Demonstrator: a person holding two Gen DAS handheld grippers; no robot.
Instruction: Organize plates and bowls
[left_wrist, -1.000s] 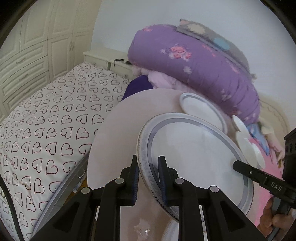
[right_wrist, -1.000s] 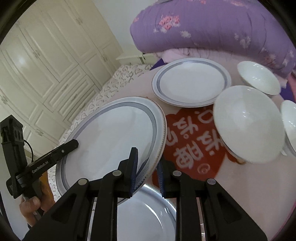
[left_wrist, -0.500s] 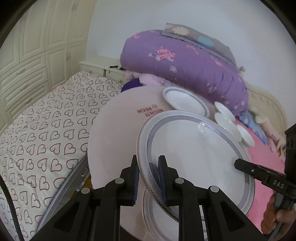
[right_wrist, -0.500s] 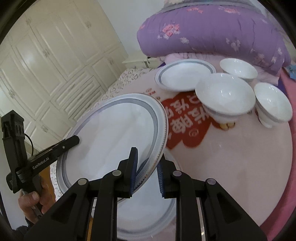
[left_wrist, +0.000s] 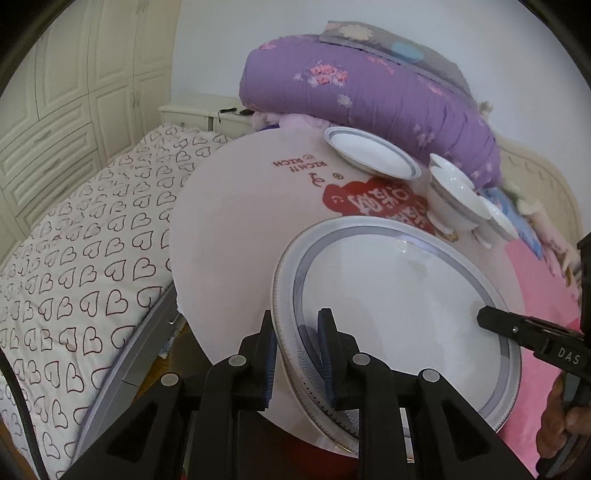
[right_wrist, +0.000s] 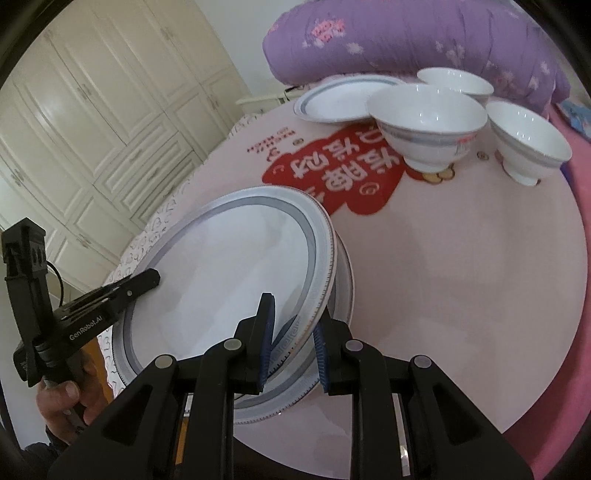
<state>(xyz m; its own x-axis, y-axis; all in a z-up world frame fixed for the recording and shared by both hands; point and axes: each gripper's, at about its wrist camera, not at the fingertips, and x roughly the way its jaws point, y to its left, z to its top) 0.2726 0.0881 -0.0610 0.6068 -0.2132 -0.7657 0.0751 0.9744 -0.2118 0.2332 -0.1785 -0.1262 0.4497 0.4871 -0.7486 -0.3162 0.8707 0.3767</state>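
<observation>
A large white plate (left_wrist: 399, 325) with a grey-blue rim band hangs tilted over the near part of the round pink table (left_wrist: 240, 221). My left gripper (left_wrist: 295, 325) is shut on its near rim. My right gripper (right_wrist: 293, 314) is shut on the opposite rim; its finger (left_wrist: 491, 319) shows at the plate's right side. A second matching plate (right_wrist: 343, 288) lies on the table just under the held one. A smaller plate (right_wrist: 332, 99) sits at the far side. Beside it stand three white bowls (right_wrist: 428, 122), (right_wrist: 528, 144), (right_wrist: 454, 79).
A bed with a heart-print cover (left_wrist: 74, 258) lies left of the table. A rolled purple quilt (left_wrist: 351, 85) lies behind the table. Cream wardrobe doors (right_wrist: 92, 110) line the left wall. Pink bedding (left_wrist: 535, 280) borders the table on the right.
Both grippers have carried the large plate back toward the table's near edge and lower, over the second plate. The bowls and small plate now lie farther off.
</observation>
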